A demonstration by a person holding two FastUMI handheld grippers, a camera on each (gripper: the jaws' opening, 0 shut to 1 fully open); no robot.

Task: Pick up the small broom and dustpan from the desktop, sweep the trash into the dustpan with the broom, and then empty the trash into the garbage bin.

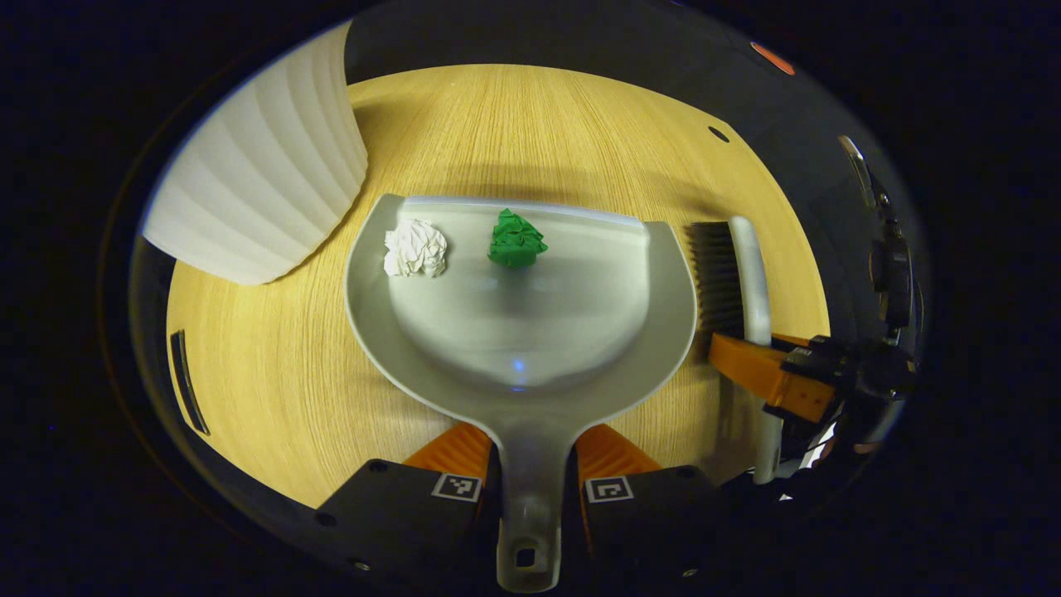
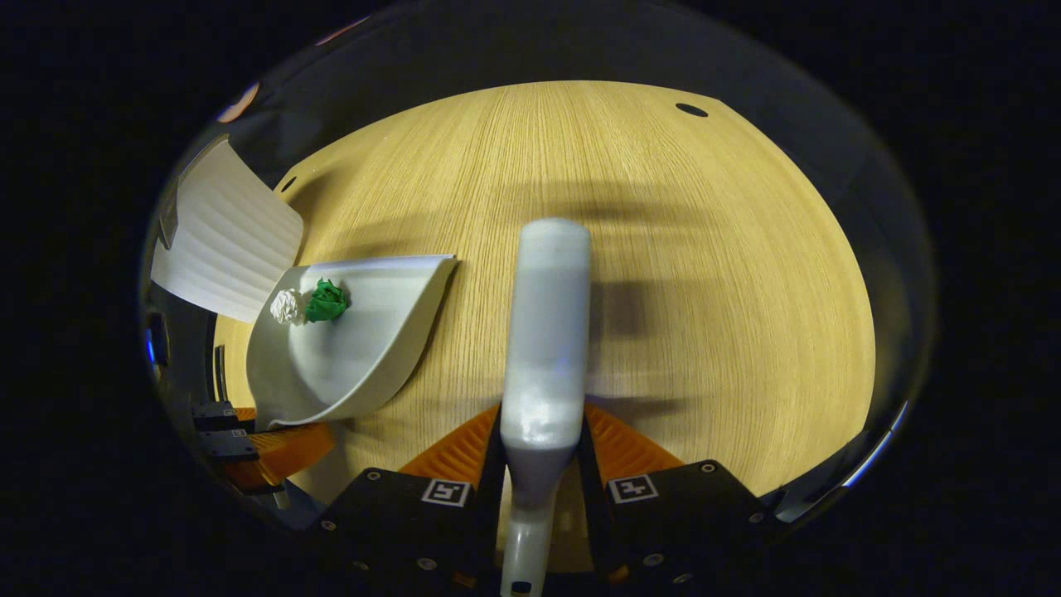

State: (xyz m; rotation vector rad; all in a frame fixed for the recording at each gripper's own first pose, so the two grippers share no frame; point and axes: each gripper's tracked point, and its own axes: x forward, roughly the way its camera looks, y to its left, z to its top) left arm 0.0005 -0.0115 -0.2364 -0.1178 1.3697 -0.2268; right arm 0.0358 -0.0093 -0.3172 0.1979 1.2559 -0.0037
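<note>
Sweeping looks done: the white wad (image 1: 415, 248) and green wad (image 1: 515, 240) lie in the dustpan (image 1: 530, 348) clamped by the left tool (image 1: 530, 468), the right tool (image 2: 540, 473) seemingly clamped on the broom (image 2: 547, 332), with emptying into the white bin (image 1: 265, 182) at far left remaining.

Right tool (image 2: 540, 460) has both orange fingers pinched on the white broom (image 2: 545, 332) by its handle, and the broom's back runs straight up the middle of the right gripper view over the light wood surface (image 2: 713, 274). Off to the left sits the grey dustpan (image 2: 356, 348), tilted a bit, with a white paper ball (image 2: 288, 306) and a green paper ball (image 2: 326, 301) touching each other near its far edge. The left tool (image 2: 265, 444) shows at the pan's near end, orange fingers at its handle. A white ribbed garbage bin (image 2: 224, 240) stands just behind the pan.
</note>
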